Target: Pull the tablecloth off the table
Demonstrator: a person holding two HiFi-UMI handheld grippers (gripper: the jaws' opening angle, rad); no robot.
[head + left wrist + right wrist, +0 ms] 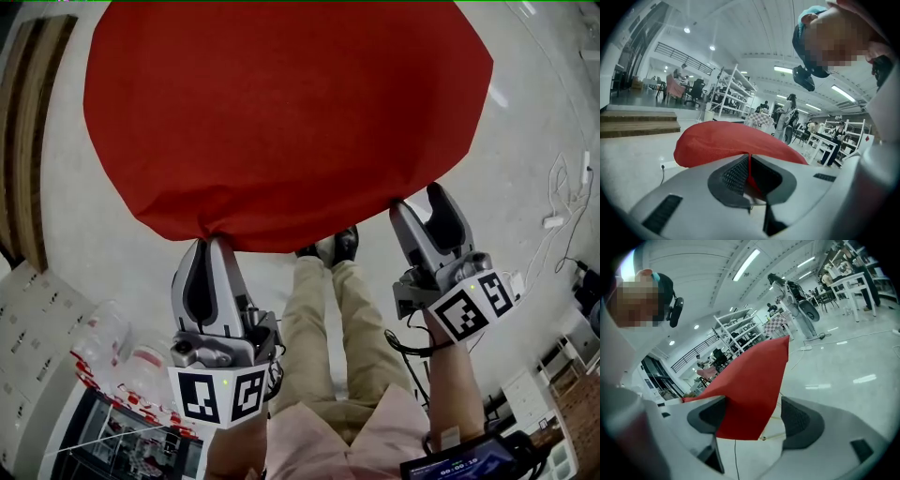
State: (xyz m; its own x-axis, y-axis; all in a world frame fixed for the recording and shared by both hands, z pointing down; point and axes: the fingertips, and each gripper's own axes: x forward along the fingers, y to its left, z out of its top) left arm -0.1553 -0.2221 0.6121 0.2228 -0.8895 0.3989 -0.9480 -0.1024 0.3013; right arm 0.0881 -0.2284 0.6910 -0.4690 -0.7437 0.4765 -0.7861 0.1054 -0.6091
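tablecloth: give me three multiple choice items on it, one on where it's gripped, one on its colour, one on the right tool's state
1. Where does the left tool grip the tablecloth?
A. its near edge
B. its far edge
C. its middle

2. What colour is the tablecloth?
A. blue
B. red
C. white

3. How do the jaws of the right tool stand?
A. shut on the cloth
B. apart, nothing between them
C. apart, a cloth corner between them

1 A: the head view shows the tool pinching the near edge.
2 B: it is red in every view.
3 C: the right gripper view shows the pads wide apart with the corner hanging between, unclamped.
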